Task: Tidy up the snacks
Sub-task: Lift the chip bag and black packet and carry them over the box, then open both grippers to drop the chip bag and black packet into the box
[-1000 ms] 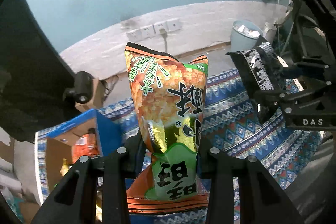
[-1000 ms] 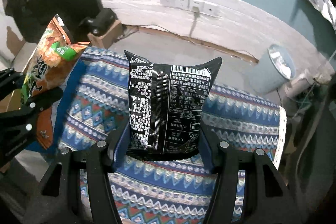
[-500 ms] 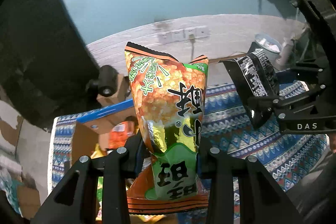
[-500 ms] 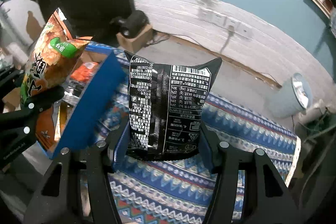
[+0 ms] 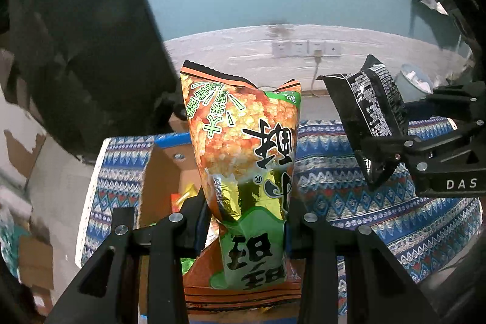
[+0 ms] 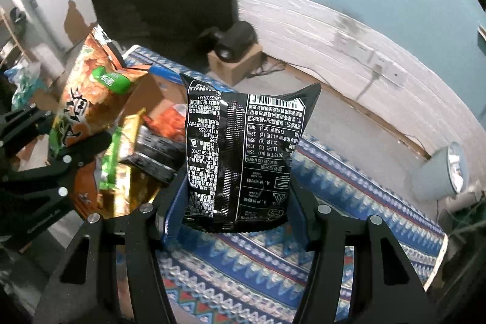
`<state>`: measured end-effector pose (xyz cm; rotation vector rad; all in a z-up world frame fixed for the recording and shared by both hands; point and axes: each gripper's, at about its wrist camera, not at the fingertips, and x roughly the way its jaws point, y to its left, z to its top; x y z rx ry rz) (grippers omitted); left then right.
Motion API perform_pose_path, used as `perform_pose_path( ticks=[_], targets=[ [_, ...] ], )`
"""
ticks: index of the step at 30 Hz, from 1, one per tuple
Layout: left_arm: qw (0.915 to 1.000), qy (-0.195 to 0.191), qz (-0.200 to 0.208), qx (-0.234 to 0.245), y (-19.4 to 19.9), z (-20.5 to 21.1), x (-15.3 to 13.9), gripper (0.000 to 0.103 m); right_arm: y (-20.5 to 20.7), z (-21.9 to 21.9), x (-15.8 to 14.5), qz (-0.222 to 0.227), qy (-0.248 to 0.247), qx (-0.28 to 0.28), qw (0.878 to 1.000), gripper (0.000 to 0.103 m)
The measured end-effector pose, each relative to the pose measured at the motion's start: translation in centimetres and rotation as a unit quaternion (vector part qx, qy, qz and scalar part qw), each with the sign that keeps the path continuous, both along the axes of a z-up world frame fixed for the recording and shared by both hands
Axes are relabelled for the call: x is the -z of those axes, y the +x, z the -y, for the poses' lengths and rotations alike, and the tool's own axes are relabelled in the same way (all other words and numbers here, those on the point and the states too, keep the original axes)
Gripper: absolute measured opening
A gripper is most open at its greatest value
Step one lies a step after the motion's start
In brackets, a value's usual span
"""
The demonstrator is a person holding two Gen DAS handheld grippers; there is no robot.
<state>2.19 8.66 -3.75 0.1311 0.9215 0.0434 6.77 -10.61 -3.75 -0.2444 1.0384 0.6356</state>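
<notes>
The cardboard box has come nearer; each tool clamps its snack bag above it.

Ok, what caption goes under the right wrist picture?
Right gripper holding a black snack bag above the patterned tablecloth, beside the snack box.

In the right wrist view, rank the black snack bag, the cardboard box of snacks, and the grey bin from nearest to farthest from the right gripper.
1. black snack bag: clamped in the right gripper.
2. cardboard box of snacks: just beyond, to the left on the patterned cloth.
3. grey bin: far right, on the floor past the cloth's edge.
</notes>
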Motion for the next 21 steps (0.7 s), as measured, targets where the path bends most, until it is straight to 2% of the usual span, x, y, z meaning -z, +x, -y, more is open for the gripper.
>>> perform_pose_path(
  ticks=[12, 21],
  targets=[
    [0.9961, -0.037, -0.033, -0.074, -0.3, -7.1, 2.8, 0.038, 0.0, -7.0, 1.4, -0.023, 0.000, -0.051, 0.998, 0.059],
    [0.9908, -0.065, -0.056, -0.104, 0.1, -9.3, 4.6, 0.039, 0.3, -10.8, 2.9, -0.044, 0.017, -0.066, 0.997, 0.059]
  ],
)
